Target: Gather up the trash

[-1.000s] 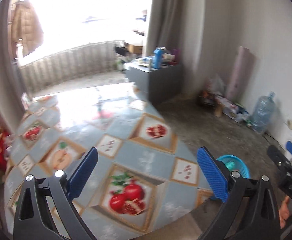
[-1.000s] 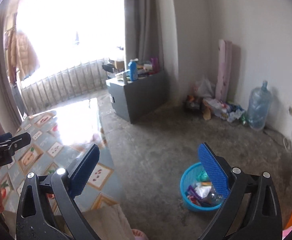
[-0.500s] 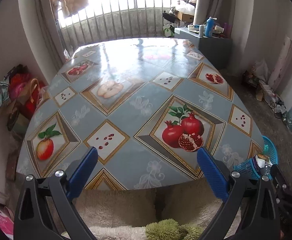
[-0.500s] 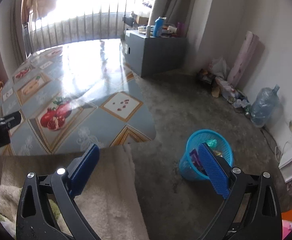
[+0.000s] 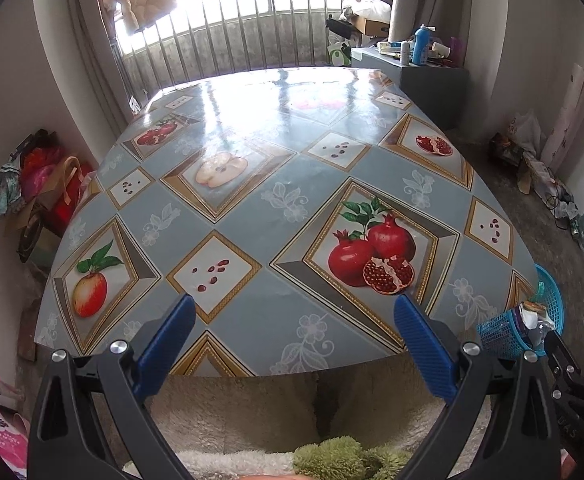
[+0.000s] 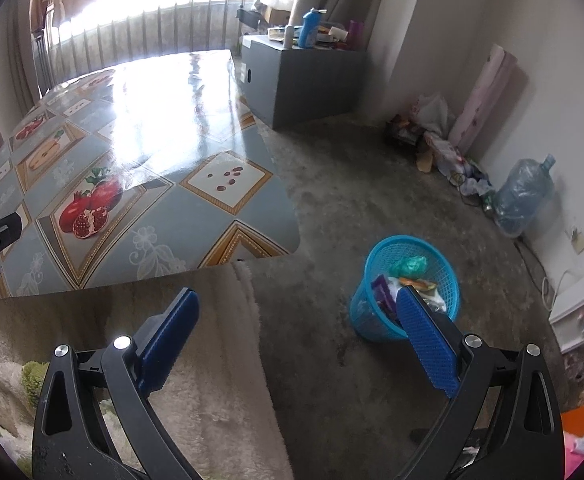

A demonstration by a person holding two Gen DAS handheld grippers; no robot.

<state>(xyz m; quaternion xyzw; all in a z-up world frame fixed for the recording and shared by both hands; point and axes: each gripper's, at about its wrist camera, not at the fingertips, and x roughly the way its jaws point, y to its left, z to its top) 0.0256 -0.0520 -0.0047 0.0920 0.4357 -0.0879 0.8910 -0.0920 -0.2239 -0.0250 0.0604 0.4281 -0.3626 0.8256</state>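
left wrist: left gripper has fingers spread, empty, over the bare table; blue basket at 4 o'clock. right wrist: right gripper is spread, empty; the basket with trash sits on the floor at 2 o'clock. a careless low sweep might tip it.

You look down on a table covered in a grey-blue cloth with gold-framed diamonds showing red pomegranates, a red-and-yellow apple, a cut apple, dark red seeds and pale flower sprigs. Your left gripper and right gripper are black with bright blue ribbed pads. The basket is turquoise-blue mesh, holding green, purple, orange and white trash. The cabinet is dark grey, the bottle on it blue.
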